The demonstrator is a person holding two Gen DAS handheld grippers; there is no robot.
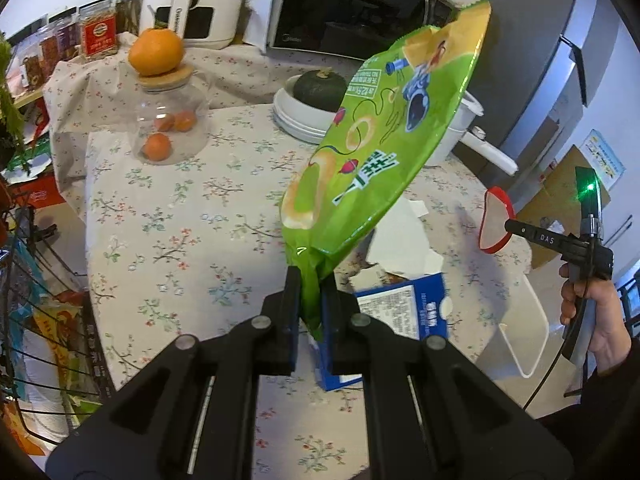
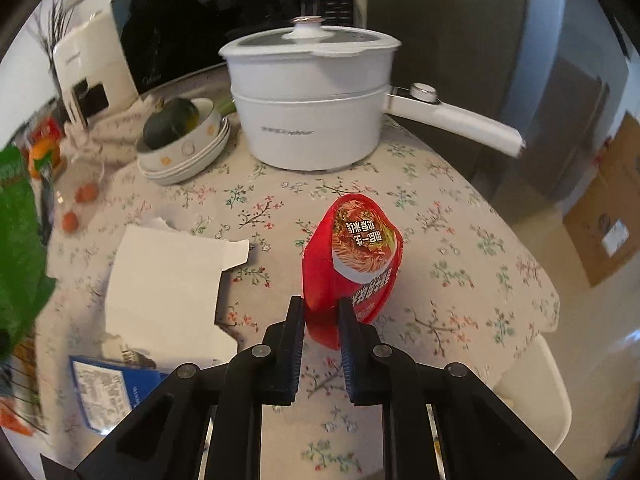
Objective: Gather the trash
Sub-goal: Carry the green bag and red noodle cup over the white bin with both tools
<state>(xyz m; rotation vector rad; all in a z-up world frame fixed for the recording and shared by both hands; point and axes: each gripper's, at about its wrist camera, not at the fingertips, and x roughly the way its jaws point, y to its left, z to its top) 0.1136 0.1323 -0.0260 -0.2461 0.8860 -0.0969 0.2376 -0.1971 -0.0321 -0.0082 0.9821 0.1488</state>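
The left tool (image 1: pixel 310 300) pinches the bottom seam of a green snack bag (image 1: pixel 380 140), light, crinkly and likely slippery, hanging mid-frame over the floral desk (image 1: pixel 180 220). The right tool (image 2: pixel 320 320) clamps a thin red noodle-cup lid (image 2: pixel 356 256), best held by its edge. Torn blue-and-white carton (image 2: pixel 168 280) remains lower left; beyond stand stacked bowls (image 2: pixel 188 160) and a white pot (image 2: pixel 312 120).

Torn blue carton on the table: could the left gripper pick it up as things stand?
Probably not yet. The left gripper is shut on the green snack bag, so its fingers are occupied. The blue carton lies just beneath, with nothing covering it.
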